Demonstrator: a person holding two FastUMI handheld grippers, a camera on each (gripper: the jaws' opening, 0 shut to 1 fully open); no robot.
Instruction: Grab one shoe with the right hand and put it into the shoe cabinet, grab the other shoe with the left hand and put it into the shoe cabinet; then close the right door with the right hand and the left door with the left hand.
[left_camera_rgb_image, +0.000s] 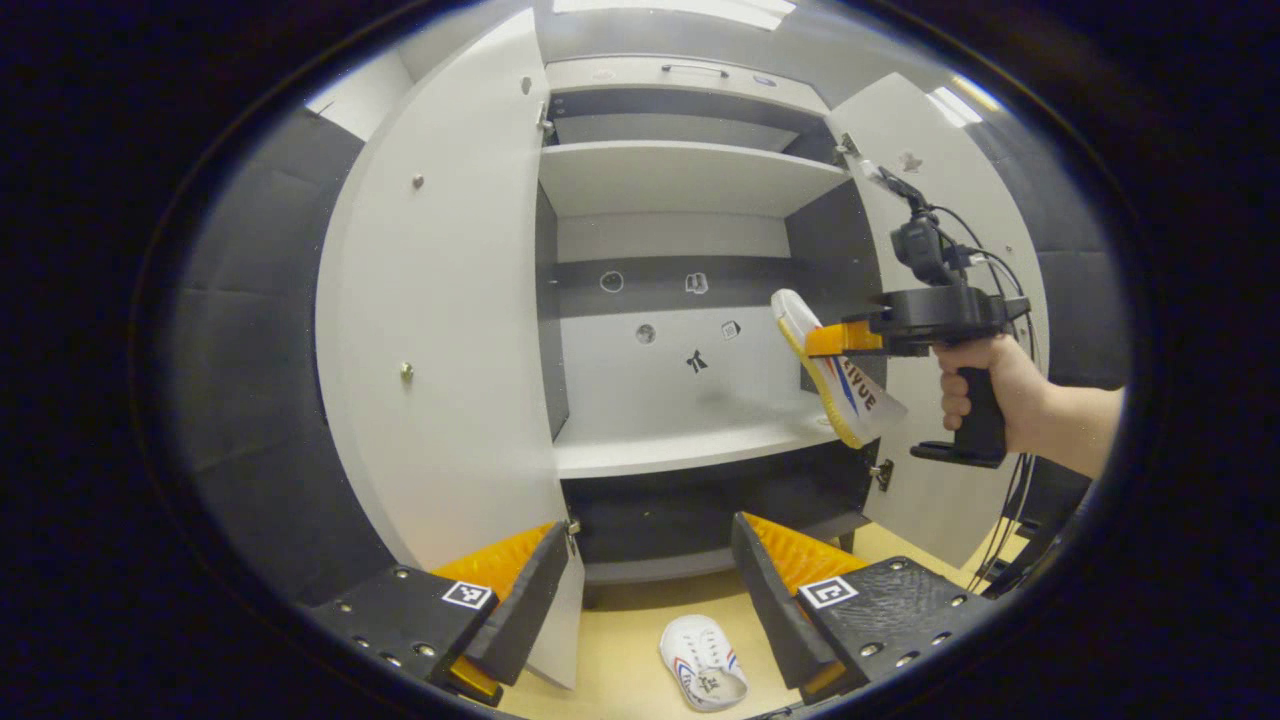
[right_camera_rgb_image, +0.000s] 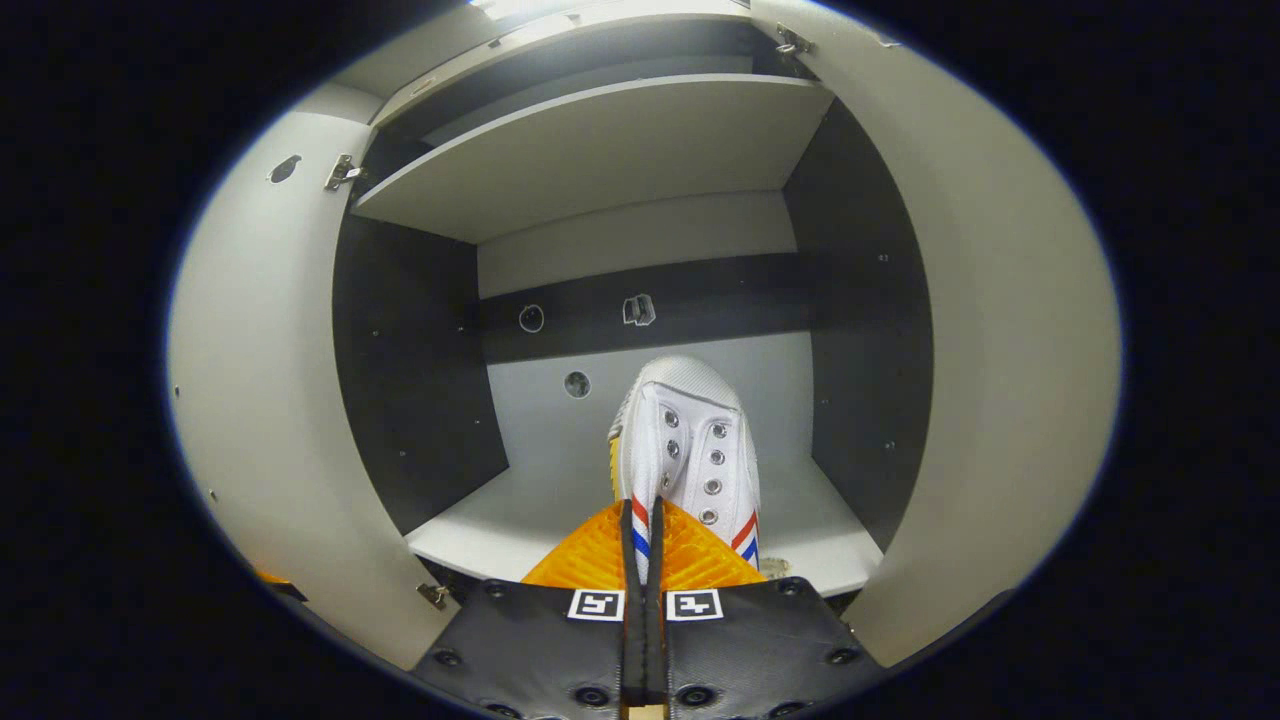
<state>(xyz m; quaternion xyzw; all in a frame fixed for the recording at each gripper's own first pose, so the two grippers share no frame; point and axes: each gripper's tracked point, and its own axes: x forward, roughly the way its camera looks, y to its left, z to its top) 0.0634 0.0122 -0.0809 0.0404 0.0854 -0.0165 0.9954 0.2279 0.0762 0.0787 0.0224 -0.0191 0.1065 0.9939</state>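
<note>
In the right gripper view, my right gripper (right_camera_rgb_image: 641, 530) is shut on the heel edge of a white sneaker (right_camera_rgb_image: 690, 450) with red and blue stripes, toe pointing into the shoe cabinet above its middle shelf (right_camera_rgb_image: 500, 520). The left gripper view shows that same shoe (left_camera_rgb_image: 835, 375) hanging sole-out from the right gripper (left_camera_rgb_image: 835, 340) in a hand, at the cabinet's right side, over the shelf (left_camera_rgb_image: 680, 445). My left gripper (left_camera_rgb_image: 650, 580) is open, low, in front of the cabinet. The other white sneaker (left_camera_rgb_image: 703, 673) lies on the floor between and below its fingers.
Both cabinet doors stand open: the left door (left_camera_rgb_image: 440, 330) and the right door (left_camera_rgb_image: 950, 250). An upper shelf (left_camera_rgb_image: 680, 175) sits above, and a dark lower compartment (left_camera_rgb_image: 690, 510) below. Cables hang from the right gripper near the right door. The floor (left_camera_rgb_image: 620, 640) is tan.
</note>
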